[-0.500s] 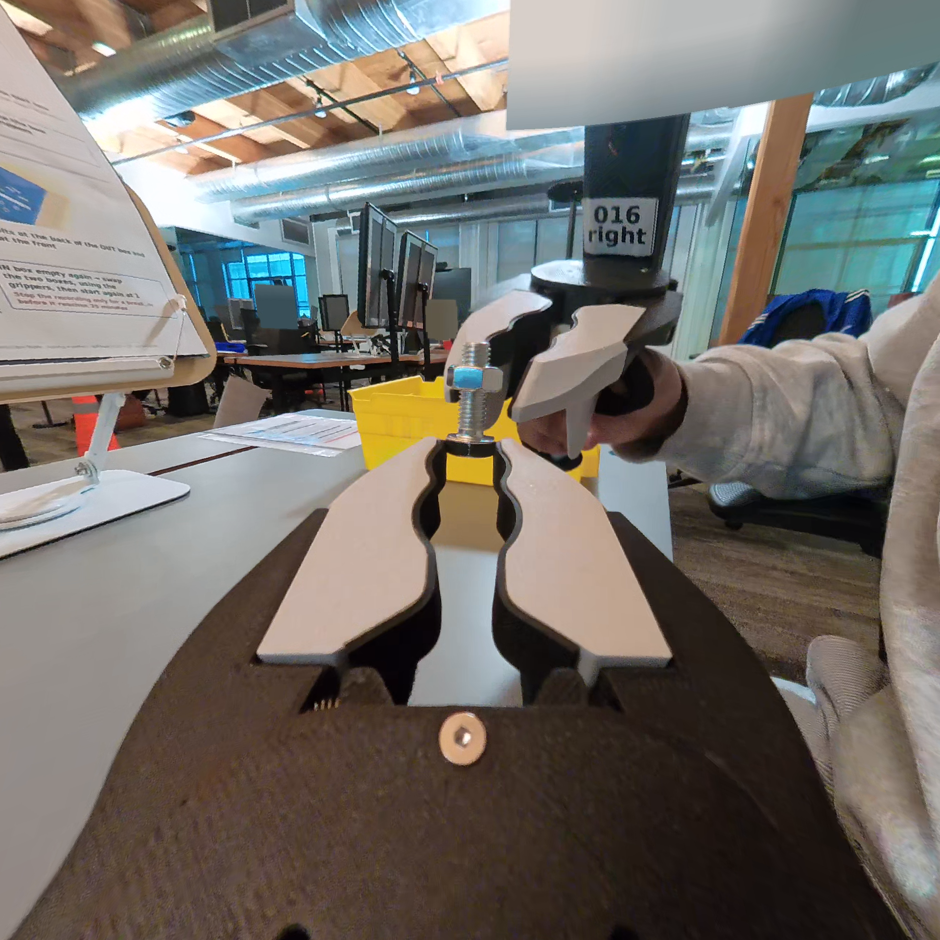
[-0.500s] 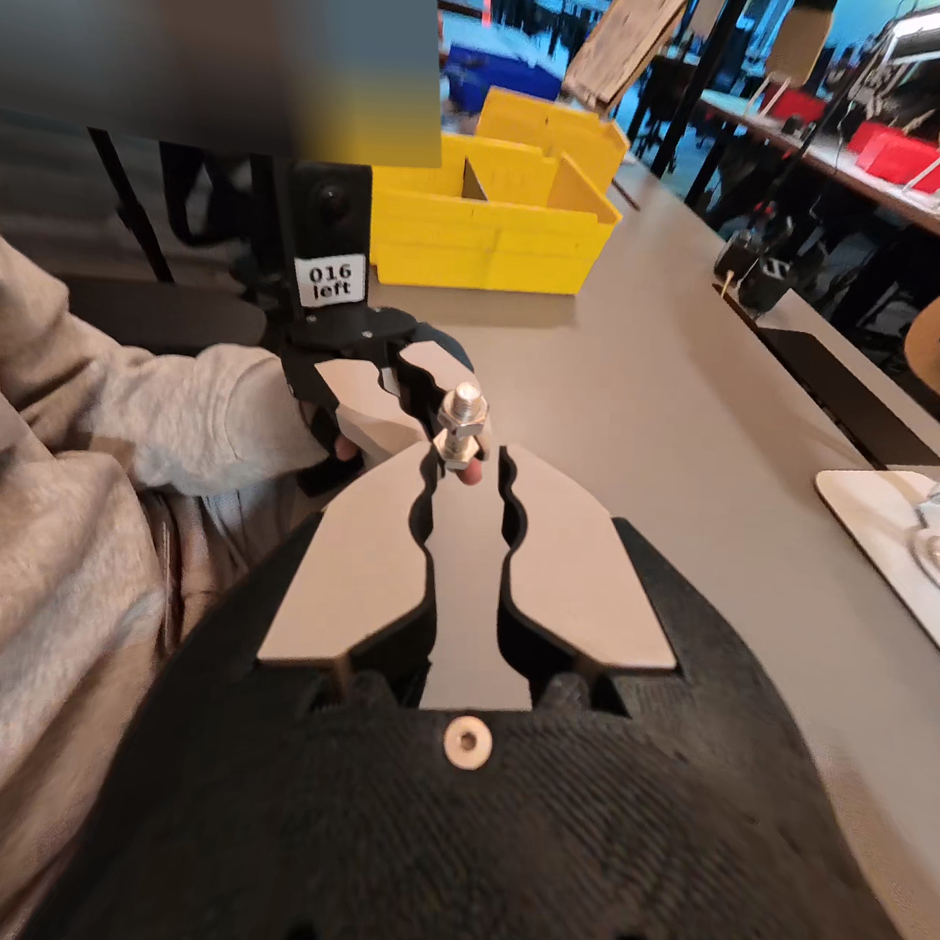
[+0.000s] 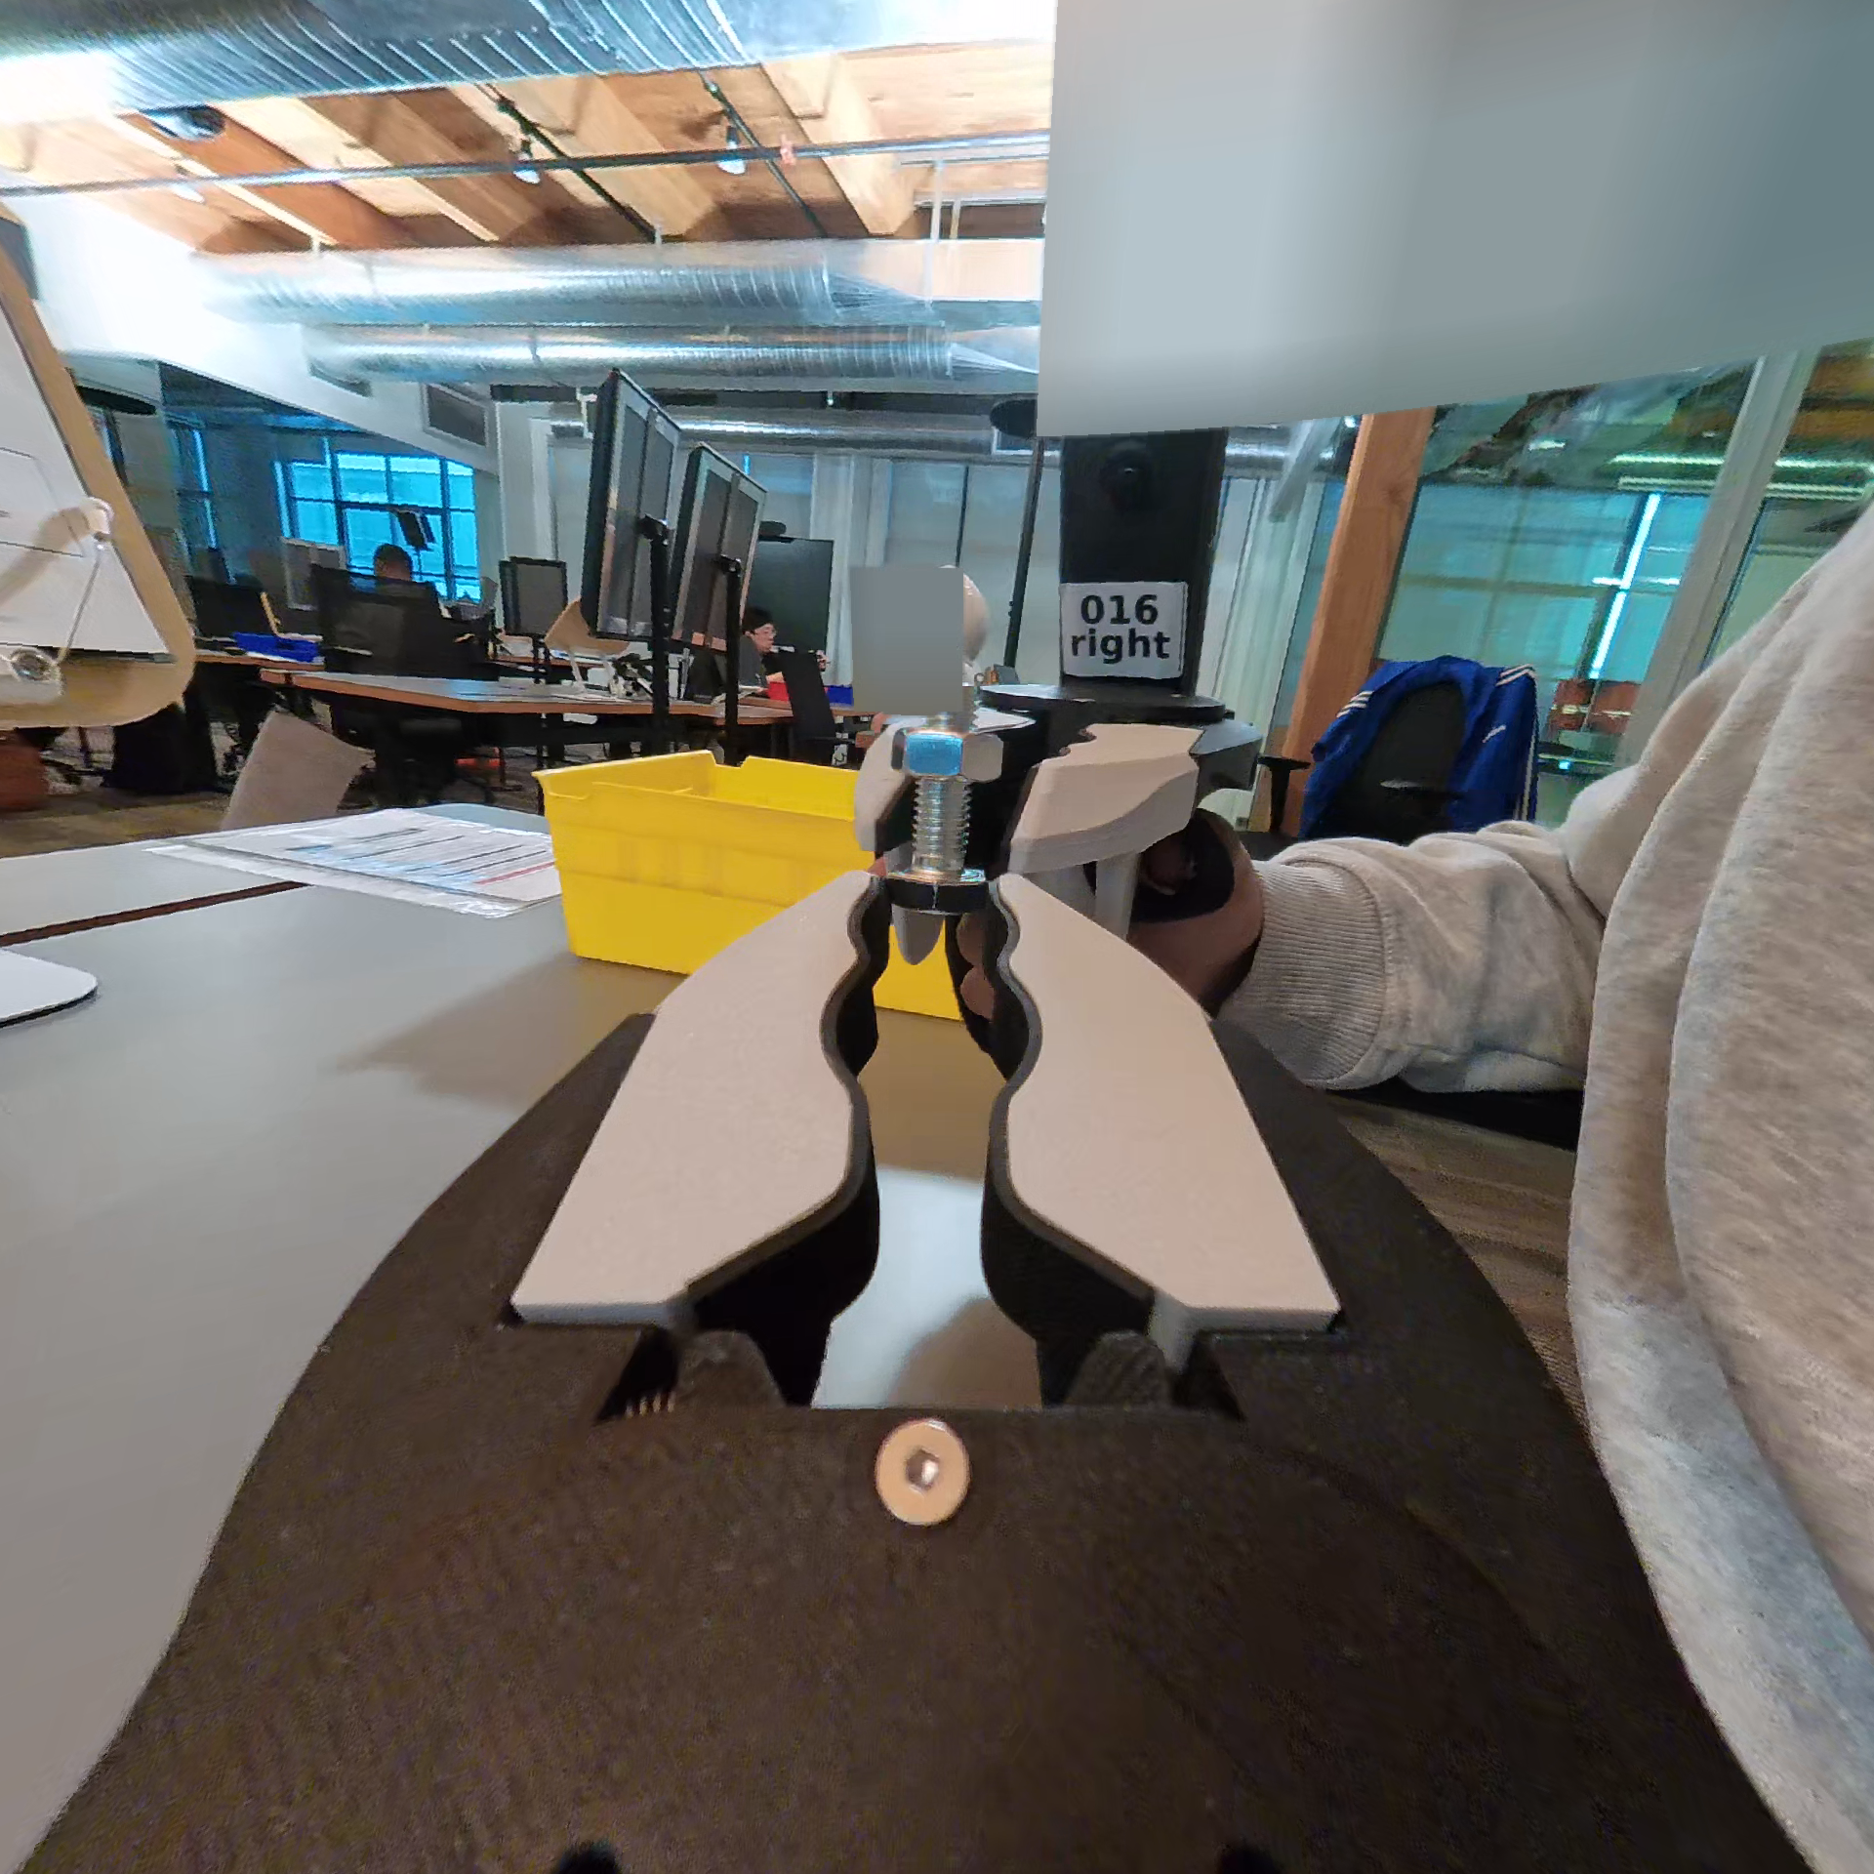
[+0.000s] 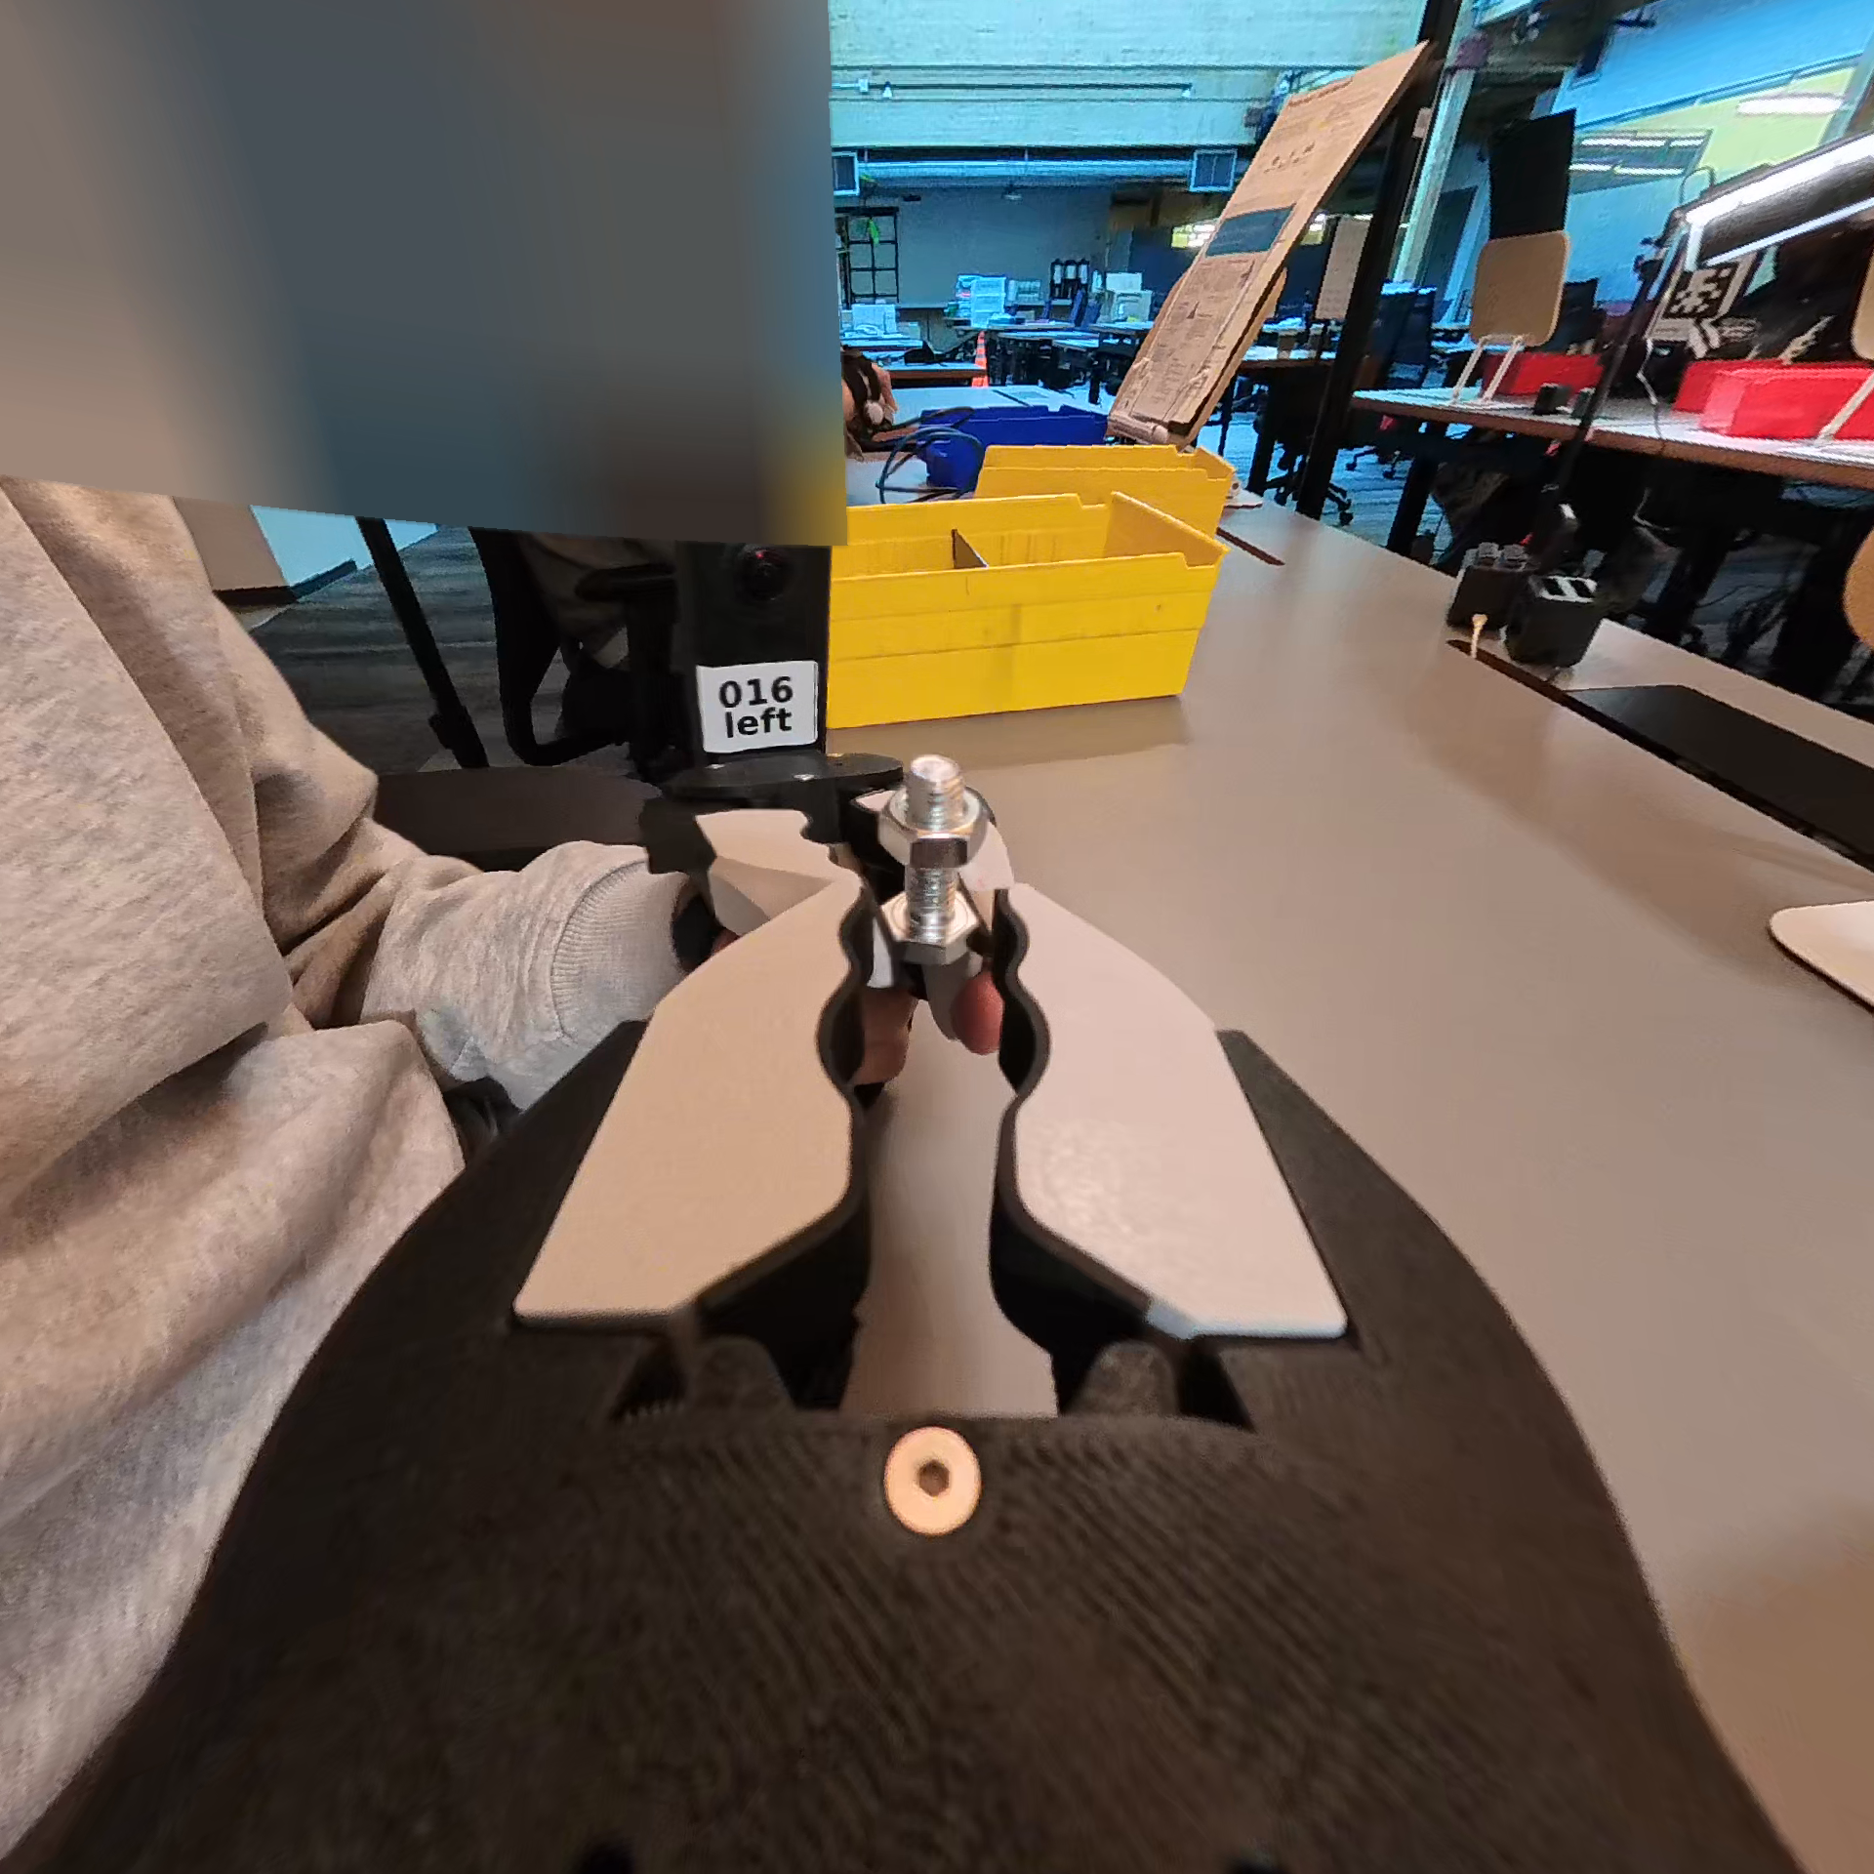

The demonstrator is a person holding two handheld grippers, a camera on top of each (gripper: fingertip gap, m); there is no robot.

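Observation:
A silver threaded bolt (image 3: 938,821) is held between both grippers above the grey table (image 3: 254,1065). My left gripper (image 3: 928,897) is shut on the dark nut at the end nearest it. My right gripper (image 3: 943,761) faces it and is shut on the hex end with a blue patch. In the right wrist view my right gripper (image 4: 928,928) clamps the near hex of the bolt (image 4: 925,880). The left gripper (image 4: 933,826) holds the nut near the threaded tip. A person's hands in grey sleeves (image 3: 1420,943) hold both tools.
A yellow divided bin (image 3: 690,842) stands on the table behind the grippers, also in the right wrist view (image 4: 1014,619). A document stand (image 3: 61,568) with a white base (image 4: 1825,953) is at one side. A paper sheet (image 3: 385,847) and small black items (image 4: 1521,608) lie farther off. Both grippers' tips are close together, under 4 cm apart.
The right gripper has rolled from a tilt to nearly level while staying on the bolt. Both views have tipped up a little. Both grippers still hold the bolt.

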